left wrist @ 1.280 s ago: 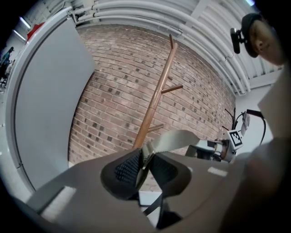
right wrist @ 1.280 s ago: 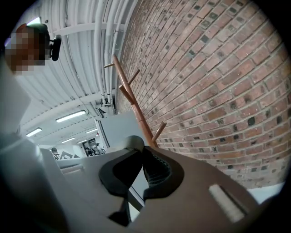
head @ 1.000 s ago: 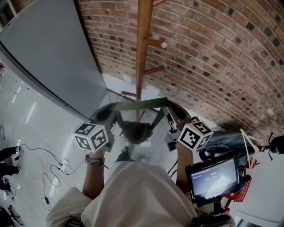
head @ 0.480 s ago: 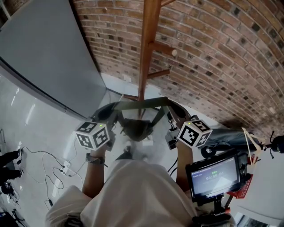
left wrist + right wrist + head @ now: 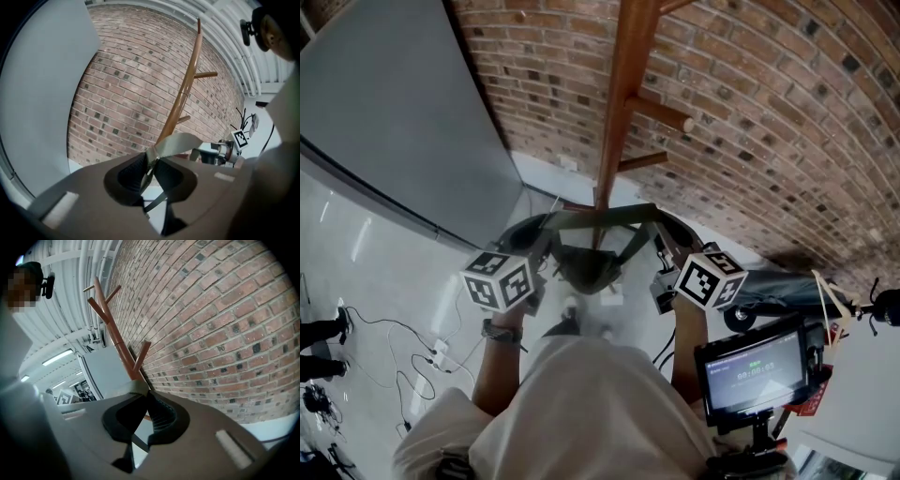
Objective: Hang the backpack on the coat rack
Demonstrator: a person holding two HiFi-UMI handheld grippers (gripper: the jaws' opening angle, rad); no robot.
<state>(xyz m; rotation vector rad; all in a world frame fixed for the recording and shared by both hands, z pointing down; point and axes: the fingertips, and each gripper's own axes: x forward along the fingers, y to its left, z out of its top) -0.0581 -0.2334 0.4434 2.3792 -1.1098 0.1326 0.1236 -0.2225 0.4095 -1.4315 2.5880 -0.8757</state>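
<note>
The wooden coat rack (image 5: 624, 103) stands against the brick wall, with pegs (image 5: 668, 113) pointing right. An olive backpack strap (image 5: 598, 220) is stretched level between my two grippers in front of the pole. The dark backpack (image 5: 586, 268) hangs below the strap. My left gripper (image 5: 151, 158) is shut on the strap's left end (image 5: 180, 142); the rack (image 5: 186, 89) rises beyond it. My right gripper (image 5: 146, 393) is shut on the strap's other end (image 5: 132, 389), with the rack (image 5: 110, 320) up and to the left. Their marker cubes (image 5: 499, 279) (image 5: 710, 279) flank the backpack.
The brick wall (image 5: 769, 112) runs behind the rack. A grey panel (image 5: 394, 103) leans at the left. Cables (image 5: 412, 356) lie on the white floor at the lower left. A monitor on a stand (image 5: 755, 370) and a dark bundle (image 5: 787, 286) sit at the right.
Both grippers have crept forward and slightly down with the strap still taut between them. The rack's pole and pegs now look larger and closer in the head view.
</note>
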